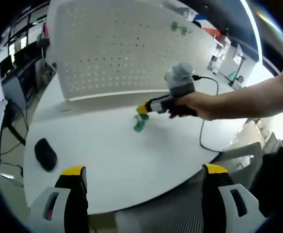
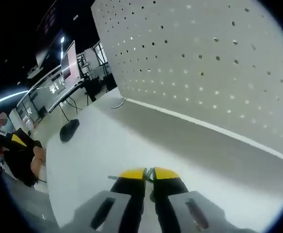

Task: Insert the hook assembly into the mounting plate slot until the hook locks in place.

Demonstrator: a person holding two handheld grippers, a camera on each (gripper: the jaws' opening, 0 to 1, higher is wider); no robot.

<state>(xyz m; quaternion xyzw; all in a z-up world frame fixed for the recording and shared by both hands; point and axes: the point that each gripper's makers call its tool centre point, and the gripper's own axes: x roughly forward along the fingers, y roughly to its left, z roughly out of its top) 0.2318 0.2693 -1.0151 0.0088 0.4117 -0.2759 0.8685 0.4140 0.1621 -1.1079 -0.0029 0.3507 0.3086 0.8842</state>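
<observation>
My left gripper point(image 1: 141, 177) was spread wide over the table's point(image 1: 107, 160) near edge. My right gripper point(image 2: 149, 174) pinched the green hook point(image 1: 139, 125) mid-table, before the pegboard point(image 1: 127, 48).

No readable text, label, brand name, number or sign appears in either view. The white pegboard panel point(image 1: 127, 48) carries rows of plain holes — no lettering. Distant monitors point(image 2: 69, 65) in the right gripper view glow, but their contents are too blurred to read.
</observation>
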